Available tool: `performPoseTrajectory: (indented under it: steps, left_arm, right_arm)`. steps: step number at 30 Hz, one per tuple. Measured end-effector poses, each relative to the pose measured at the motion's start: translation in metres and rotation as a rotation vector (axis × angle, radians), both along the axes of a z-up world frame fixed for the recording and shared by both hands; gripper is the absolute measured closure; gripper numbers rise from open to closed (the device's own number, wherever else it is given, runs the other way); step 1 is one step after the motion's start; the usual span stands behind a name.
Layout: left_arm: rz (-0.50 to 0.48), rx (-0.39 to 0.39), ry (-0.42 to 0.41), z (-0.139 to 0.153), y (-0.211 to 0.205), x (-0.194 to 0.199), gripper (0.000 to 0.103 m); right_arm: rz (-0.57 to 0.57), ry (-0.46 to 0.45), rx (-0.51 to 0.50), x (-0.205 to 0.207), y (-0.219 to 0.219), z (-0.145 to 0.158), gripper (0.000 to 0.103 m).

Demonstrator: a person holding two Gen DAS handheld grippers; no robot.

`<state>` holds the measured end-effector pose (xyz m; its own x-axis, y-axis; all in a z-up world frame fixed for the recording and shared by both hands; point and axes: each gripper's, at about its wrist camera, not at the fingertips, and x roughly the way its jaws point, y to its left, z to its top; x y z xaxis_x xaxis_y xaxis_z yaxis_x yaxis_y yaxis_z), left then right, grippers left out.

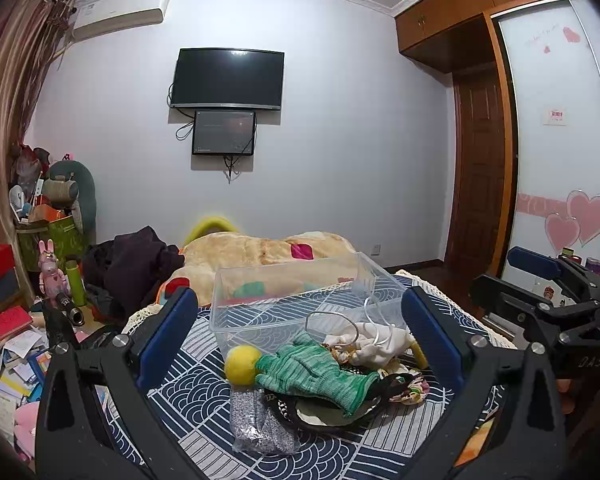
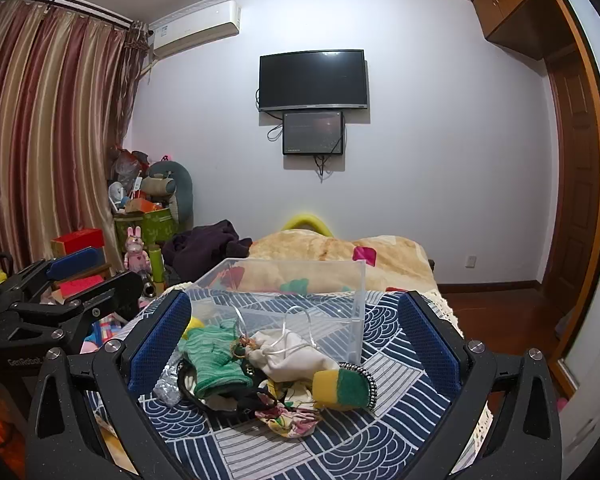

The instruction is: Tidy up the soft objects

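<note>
A pile of soft things lies on the blue patterned bed cover (image 1: 204, 420): a green knit glove (image 1: 320, 372), a yellow ball (image 1: 242, 365), a grey speckled pouch (image 1: 256, 420), a white drawstring bag (image 1: 376, 342) and a floral cloth (image 2: 288, 414). A yellow-green sponge (image 2: 342, 386) shows in the right wrist view. A clear plastic box (image 1: 292, 304) stands empty just behind the pile. My left gripper (image 1: 300, 344) is open, its fingers wide either side of the pile. My right gripper (image 2: 296, 344) is open and also frames the pile.
A beige blanket (image 1: 260, 252) and dark clothes (image 1: 136, 268) lie further up the bed. Boxes, books and toys clutter the floor at the left (image 1: 16, 336). A wardrobe (image 1: 556, 140) stands at the right.
</note>
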<state>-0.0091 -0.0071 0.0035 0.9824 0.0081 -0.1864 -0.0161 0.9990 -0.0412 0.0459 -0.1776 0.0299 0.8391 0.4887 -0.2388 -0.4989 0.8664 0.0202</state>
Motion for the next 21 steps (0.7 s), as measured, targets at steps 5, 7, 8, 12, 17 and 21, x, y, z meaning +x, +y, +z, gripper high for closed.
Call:
performPoseTrajectory:
  steps: [5, 7, 8, 12, 17, 21]
  left_arm:
    - [-0.001, -0.002, 0.0, 0.0001, -0.0001, -0.0001, 0.0]
    - [-0.001, -0.002, 0.0, 0.0002, -0.0003, 0.0, 0.0]
    - [-0.001, -0.002, 0.001, 0.0002, 0.0, 0.0, 0.0]
    - [-0.002, -0.003, 0.001, 0.0004, 0.0001, -0.0005, 0.0]
    - [-0.003, -0.004, 0.001, 0.0001, -0.0001, 0.0001, 0.0]
    - [-0.003, -0.005, 0.001, 0.0, -0.0008, 0.0, 0.0]
  right_arm:
    - [0.0, -0.001, 0.0, -0.0005, -0.0001, 0.0003, 0.0]
    - [0.0, -0.001, 0.0, -0.0007, 0.0001, 0.0003, 0.0]
    - [0.001, 0.0, 0.0, -0.0005, 0.0, 0.0003, 0.0]
    - [0.002, -0.003, 0.0, -0.0021, 0.0005, 0.0015, 0.0]
    - [0.003, -0.003, 0.002, -0.0027, 0.0008, 0.0024, 0.0]
    - [0.003, -0.004, 0.003, -0.0026, 0.0005, 0.0028, 0.0]
